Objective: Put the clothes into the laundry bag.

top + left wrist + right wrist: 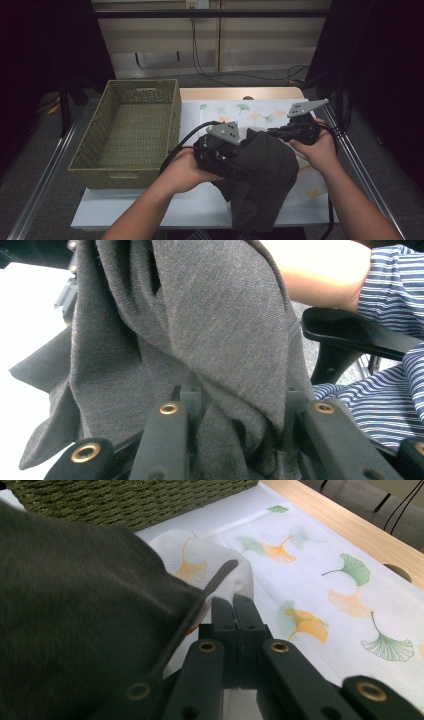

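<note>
A dark grey garment (265,175) hangs bunched between my two grippers and drapes over the table's front edge. My left gripper (239,161) is at its left side. In the left gripper view its jaws (235,405) are closed on a thick fold of the grey cloth (200,330). At the garment's upper right corner is my right gripper (273,133). In the right gripper view that gripper (234,602) has its jaws pressed together. There the cloth (75,620) rests against the left jaw, and I see none of it between the pads.
An empty green woven basket (110,177) stands at the table's left, its wall (125,500) behind the garment. A white cloth with leaf prints (240,107) covers the table. A forearm, a striped shirt (380,405) and a black chair arm (360,332) are near.
</note>
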The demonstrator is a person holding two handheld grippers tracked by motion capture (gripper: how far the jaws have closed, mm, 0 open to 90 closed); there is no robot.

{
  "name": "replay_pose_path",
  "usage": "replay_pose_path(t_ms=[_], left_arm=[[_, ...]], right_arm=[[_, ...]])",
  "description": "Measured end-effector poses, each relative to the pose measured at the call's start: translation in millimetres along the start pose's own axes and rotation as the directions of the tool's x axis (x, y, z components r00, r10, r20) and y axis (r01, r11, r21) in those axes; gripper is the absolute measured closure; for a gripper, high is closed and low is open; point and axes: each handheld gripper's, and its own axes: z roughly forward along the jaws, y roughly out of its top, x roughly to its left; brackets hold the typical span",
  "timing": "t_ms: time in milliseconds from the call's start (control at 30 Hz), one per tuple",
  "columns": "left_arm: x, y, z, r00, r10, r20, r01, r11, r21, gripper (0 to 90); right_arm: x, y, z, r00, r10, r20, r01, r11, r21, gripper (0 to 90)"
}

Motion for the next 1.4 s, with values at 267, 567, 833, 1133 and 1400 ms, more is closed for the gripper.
replay_pose_path(t_ms=[267, 567, 833, 1133, 1400], left_arm=[[1.0, 0.6, 16.9, 0.9996, -0.002, 0.03, 0.001, 0.9994, 0.036, 67.2], [6.1, 0.3, 32.7, 0.9987, -0.023, 0.046, 0.02, 0.997, 0.074, 67.1], [8.0, 0.4, 40.8, 0.9991, -0.037, -0.02, 0.039, 0.9944, 0.098, 67.0], [10.6, -0.2, 40.2, 0.996, -0.051, -0.073, 0.056, 0.996, 0.07, 66.9], [11.2, 3.0, 34.2, 0.9926, -0.061, -0.104, 0.065, 0.9973, 0.034, 67.0]], right_arm=[[-0.6, 0.4, -2.4, 1.0, 0.0, 0.008, 0.0, 1.0, -0.014, 90.0], [1.8, 0.9, -6.9, 0.9999, 0.0, 0.01, 0.0, 1.0, -0.026, 90.0], [6.6, 0.9, -13.4, 0.9999, -0.006, 0.015, 0.007, 0.999, -0.051, 90.0], [15.0, 4.1, -25.2, 0.9994, -0.026, 0.025, 0.028, 0.995, -0.096, 90.0], [19.9, 12.4, -38.5, 0.9992, -0.032, 0.023, 0.035, 0.988, -0.153, 90.0]])
